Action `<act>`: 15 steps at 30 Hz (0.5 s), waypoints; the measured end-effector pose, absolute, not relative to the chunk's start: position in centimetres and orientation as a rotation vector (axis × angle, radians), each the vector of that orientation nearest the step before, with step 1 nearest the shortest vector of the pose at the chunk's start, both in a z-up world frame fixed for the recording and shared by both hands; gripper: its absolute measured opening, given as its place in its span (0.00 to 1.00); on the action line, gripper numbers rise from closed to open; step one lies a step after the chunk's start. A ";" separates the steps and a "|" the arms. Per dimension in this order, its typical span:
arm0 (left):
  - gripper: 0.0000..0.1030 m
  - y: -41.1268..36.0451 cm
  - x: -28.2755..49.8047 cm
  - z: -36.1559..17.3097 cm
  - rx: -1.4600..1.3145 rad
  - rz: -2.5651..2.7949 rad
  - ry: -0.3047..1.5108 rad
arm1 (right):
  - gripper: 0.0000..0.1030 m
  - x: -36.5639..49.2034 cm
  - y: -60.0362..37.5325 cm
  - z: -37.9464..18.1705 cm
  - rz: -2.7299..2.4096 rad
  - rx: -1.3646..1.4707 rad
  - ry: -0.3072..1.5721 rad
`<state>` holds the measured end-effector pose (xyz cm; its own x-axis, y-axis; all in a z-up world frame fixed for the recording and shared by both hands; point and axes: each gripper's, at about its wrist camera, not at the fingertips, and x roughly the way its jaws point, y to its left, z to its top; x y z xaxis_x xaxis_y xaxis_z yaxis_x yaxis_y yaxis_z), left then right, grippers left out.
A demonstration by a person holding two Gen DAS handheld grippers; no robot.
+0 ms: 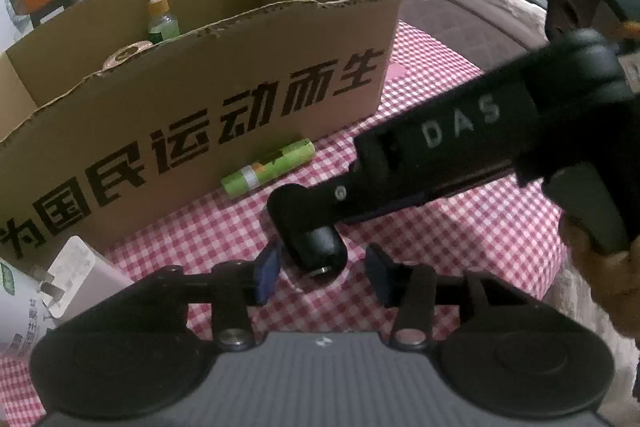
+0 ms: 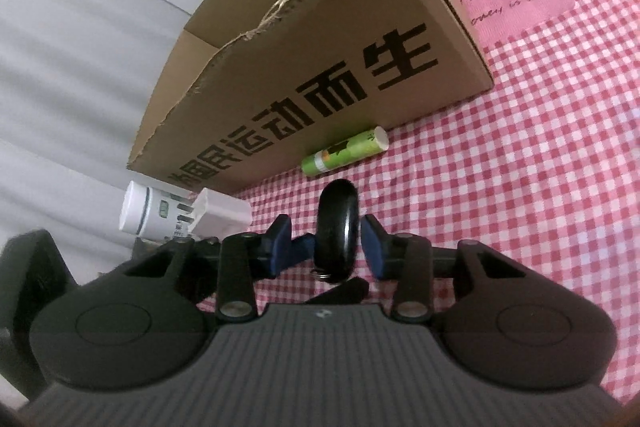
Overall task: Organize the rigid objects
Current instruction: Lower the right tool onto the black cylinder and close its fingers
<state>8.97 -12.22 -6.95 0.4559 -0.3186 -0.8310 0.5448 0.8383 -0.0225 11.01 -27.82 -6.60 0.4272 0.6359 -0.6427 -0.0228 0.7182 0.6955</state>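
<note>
Because the black key fob (image 2: 336,227) stood on edge on the checked table (image 2: 520,187) between both grippers, the right fingers (image 2: 374,241) and left fingers (image 1: 272,267) flanking it without clear contact, it could tip or squirt away from the cardboard box (image 2: 320,67).

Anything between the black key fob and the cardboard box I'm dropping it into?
Yes: a green tube lies on the cloth in front of the box, directly between it and the key fob. The box wall also needs clearing.
</note>
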 end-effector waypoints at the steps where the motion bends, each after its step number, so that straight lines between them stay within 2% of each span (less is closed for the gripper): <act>1: 0.48 -12.3 9.4 -7.0 0.262 -0.537 0.962 | 0.37 11.1 -27.7 -6.7 0.451 0.663 1.063; 11: 0.44 -12.4 10.1 -7.0 0.268 -0.506 0.955 | 0.36 11.8 -26.2 -6.7 0.499 0.640 1.050; 15: 0.38 -12.1 10.1 -7.0 0.266 -0.497 0.953 | 0.30 11.6 -26.0 -6.3 0.529 0.652 1.033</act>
